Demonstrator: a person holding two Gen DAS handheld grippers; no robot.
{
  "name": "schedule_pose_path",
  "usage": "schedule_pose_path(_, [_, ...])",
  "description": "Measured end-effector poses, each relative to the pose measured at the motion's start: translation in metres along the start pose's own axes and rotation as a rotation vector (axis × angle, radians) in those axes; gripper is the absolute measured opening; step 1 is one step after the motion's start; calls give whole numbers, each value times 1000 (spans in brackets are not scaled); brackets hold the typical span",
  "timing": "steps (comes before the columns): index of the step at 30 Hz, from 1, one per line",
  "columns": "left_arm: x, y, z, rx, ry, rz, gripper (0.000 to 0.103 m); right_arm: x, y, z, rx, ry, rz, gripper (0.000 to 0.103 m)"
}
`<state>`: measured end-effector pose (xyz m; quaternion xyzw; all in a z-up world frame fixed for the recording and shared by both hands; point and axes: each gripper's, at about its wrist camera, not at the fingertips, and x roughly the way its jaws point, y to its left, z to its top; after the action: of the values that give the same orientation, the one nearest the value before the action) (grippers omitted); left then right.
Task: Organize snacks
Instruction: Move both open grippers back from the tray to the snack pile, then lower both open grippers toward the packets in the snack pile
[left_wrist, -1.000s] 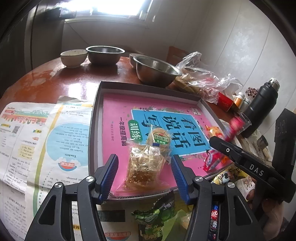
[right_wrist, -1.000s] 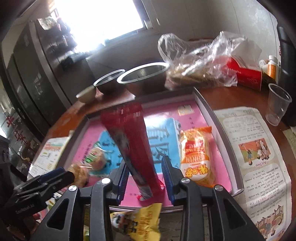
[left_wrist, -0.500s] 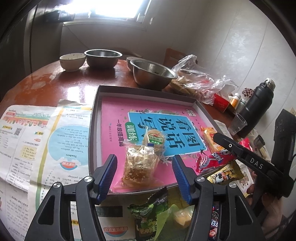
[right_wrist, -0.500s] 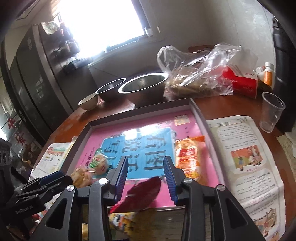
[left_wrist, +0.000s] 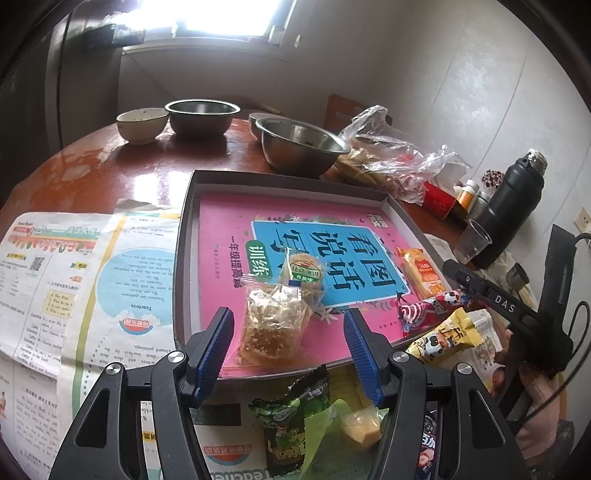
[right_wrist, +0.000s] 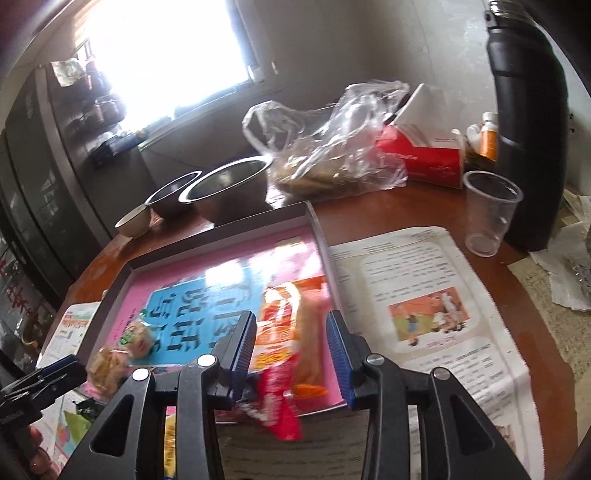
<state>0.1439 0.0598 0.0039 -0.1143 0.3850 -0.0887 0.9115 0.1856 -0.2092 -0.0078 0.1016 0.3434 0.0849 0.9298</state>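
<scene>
Left hand-held gripper is hanging with its blue pads spread wide, nothing pinched. A clear pack of crumbly golden snack lies between them at the tray's 6 o'clock edge, apart from both pads. Just past it at 12 o'clock is a round cookie pack with a green label, print too small to read. The pink book lining the tray reads 看图说话写话 upside down.

Right hand-held gripper is set narrower and grips nothing; a blurry red wrapper lies under it over the tray's near rim, with an orange snack pack beyond it.

Only the left view shows "DAS" printed on the right tool, plus a yellow cow-print packet and a green pack off the tray. Only the right view shows the picture page of the newspaper on the tabletop at 3 o'clock.
</scene>
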Motion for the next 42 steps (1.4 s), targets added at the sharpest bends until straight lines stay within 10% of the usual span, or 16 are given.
schedule_pose_path(42, [-61,-4,-3,9,-61,22,74,-79,29,-11,-84,-54,184,46])
